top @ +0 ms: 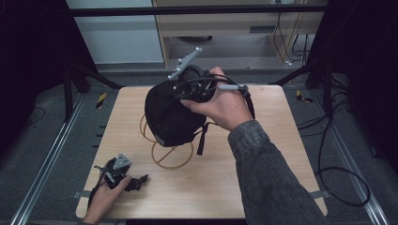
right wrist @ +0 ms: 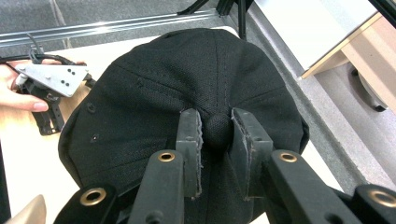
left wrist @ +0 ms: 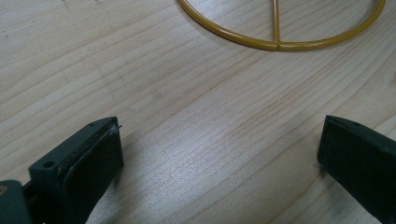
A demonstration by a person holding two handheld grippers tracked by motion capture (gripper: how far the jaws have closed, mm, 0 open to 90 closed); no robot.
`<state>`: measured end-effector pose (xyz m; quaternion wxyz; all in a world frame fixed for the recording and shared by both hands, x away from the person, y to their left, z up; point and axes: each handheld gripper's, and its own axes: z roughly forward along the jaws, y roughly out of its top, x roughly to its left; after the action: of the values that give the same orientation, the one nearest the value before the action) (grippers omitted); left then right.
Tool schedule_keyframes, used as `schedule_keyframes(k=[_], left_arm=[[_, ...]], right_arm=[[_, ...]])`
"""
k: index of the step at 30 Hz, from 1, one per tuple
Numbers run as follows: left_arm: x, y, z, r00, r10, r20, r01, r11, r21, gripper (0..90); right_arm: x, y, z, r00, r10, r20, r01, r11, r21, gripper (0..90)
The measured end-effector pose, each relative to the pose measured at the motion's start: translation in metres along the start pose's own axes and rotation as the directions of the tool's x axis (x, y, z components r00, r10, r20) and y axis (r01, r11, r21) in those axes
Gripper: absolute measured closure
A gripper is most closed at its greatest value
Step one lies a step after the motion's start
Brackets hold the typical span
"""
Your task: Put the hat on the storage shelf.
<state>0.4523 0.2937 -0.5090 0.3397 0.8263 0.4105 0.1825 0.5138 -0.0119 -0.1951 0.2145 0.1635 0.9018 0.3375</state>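
The right gripper (right wrist: 217, 130) is clamped on the top button (right wrist: 218, 129) of a black cap (right wrist: 154, 93), one pad pressing on each side of the button. The cap is a dark woven-fabric baseball cap with stitched panel seams meeting at the button and small eyelets in the panels; a black strap (top: 202, 138) hangs from its edge. The cap hangs below and ahead of this gripper, over a yellow wire stand (top: 171, 152) on the wooden table (top: 263, 164). The left gripper (top: 136, 182) rests on the table with its jaws wide apart, nothing between them, the stand's ring just ahead of it.
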Motion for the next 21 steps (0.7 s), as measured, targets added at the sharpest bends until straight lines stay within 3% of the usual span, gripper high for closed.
schedule_keyframes(k=[17, 21], left_arm=[[0.000, 0.000, 0.000, 1.0000, -0.001, 0.000, 0.001, 1.0000, 0.000, 0.0], [0.000, 0.000, 0.000, 1.0000, -0.001, 0.000, 0.001, 1.0000, 0.000, 0.0]], right_arm=[[0.001, 0.010, 0.031, 0.9997, -0.002, -0.023, 0.003, 0.999, 0.035, 73.9], [-0.001, 0.009, 0.040, 0.9993, 0.020, -0.031, -0.019, 0.999, 0.033, 73.8]])
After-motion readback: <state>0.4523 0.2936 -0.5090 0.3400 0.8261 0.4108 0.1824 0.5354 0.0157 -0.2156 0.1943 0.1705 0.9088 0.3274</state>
